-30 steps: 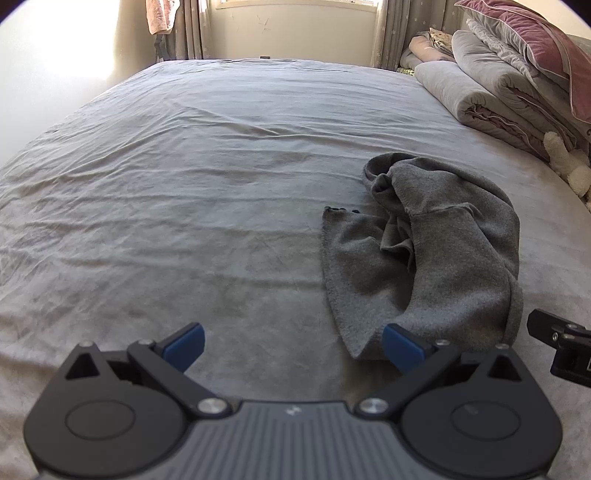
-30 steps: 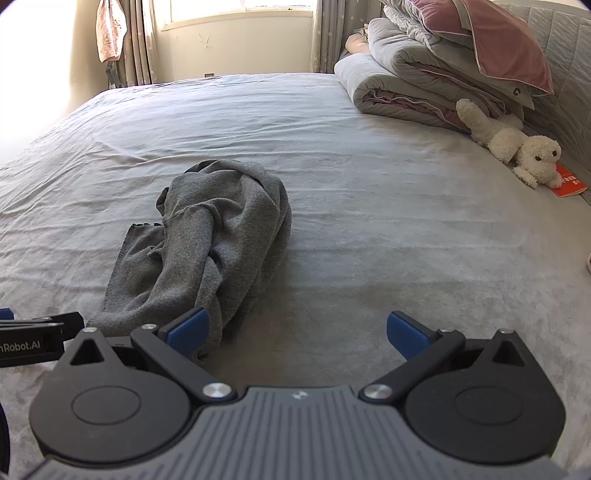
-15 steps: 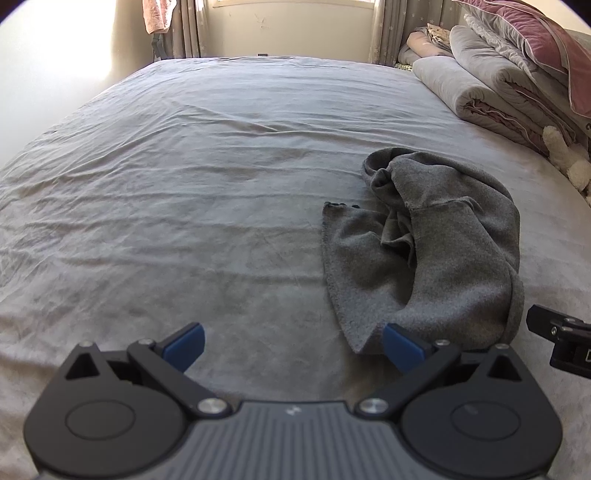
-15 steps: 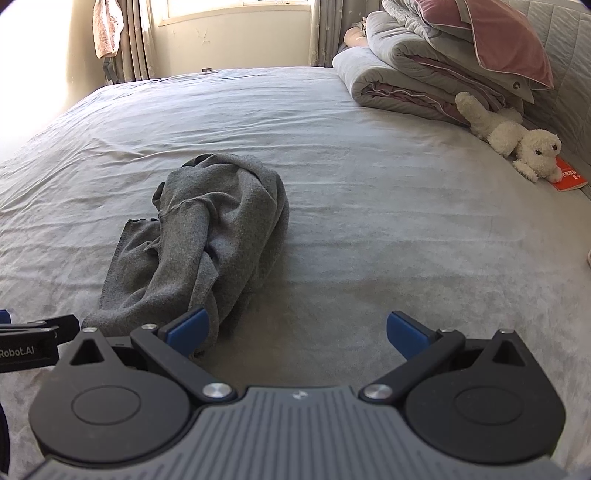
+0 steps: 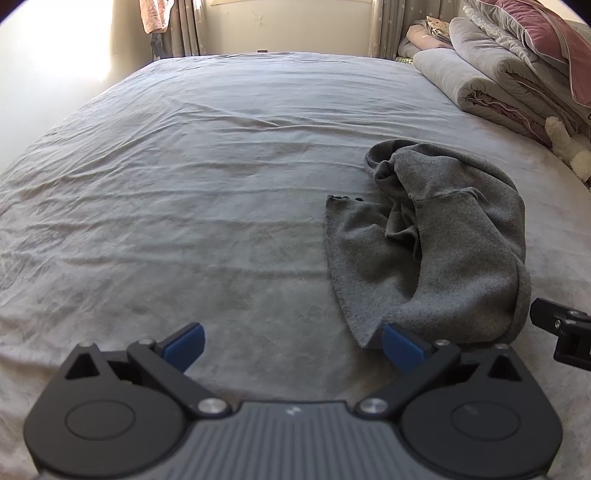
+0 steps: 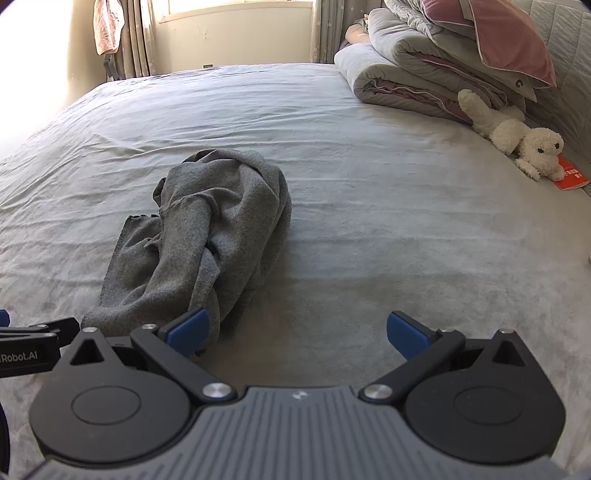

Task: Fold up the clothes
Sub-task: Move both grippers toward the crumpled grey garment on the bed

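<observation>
A crumpled grey garment [image 5: 436, 243] lies in a heap on the grey bed sheet [image 5: 184, 192], to the right in the left wrist view. My left gripper [image 5: 293, 345] hovers open just short of its near hem, the right fingertip [image 5: 400, 347] close to the cloth edge. In the right wrist view the same garment [image 6: 207, 236] lies left of centre. My right gripper [image 6: 299, 332] is open over bare sheet, its left fingertip [image 6: 188, 328] beside the garment's near end. Neither gripper holds anything.
Folded quilts and pillows [image 6: 436, 62] are stacked at the bed's far right, with a white plush dog [image 6: 517, 133] and a red booklet [image 6: 570, 177] beside them. Curtains and a window wall [image 5: 288, 26] stand beyond the bed. Broad bare sheet [image 6: 406, 221] spreads around the garment.
Both views have tilted slightly, with the garment sitting a little lower in frame. The garment has not moved and both grippers stay open.
</observation>
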Motion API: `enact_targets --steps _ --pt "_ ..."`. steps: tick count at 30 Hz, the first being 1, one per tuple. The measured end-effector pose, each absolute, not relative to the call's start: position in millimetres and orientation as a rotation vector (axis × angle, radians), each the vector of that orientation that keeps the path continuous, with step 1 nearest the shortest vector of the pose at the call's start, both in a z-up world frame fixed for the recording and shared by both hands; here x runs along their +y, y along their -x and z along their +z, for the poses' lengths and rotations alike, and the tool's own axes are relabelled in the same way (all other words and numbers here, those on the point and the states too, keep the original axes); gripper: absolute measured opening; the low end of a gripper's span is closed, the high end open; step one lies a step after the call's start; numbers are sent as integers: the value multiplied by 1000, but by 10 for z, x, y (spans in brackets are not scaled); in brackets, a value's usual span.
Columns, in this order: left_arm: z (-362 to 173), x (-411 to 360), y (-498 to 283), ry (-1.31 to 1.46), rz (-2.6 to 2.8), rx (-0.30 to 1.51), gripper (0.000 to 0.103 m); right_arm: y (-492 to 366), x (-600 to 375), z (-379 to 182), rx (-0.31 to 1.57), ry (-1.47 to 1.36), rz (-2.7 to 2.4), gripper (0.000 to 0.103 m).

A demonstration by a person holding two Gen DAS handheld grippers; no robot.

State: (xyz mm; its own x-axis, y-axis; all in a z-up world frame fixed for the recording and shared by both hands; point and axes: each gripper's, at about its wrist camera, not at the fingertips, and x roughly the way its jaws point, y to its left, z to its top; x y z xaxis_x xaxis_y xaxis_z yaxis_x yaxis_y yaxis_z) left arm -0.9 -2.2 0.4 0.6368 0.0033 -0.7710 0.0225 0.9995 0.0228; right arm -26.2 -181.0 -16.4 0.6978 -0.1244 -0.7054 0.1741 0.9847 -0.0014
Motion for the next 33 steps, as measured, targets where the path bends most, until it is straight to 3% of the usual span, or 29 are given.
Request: enact_targets --steps 20,33 --pt "-118 66 -250 -50 6 935 102 45 -1742 -197 776 -86 -95 103" --pt "-395 36 -399 -56 -46 982 103 -240 -1871 -520 893 -143 -51 103"
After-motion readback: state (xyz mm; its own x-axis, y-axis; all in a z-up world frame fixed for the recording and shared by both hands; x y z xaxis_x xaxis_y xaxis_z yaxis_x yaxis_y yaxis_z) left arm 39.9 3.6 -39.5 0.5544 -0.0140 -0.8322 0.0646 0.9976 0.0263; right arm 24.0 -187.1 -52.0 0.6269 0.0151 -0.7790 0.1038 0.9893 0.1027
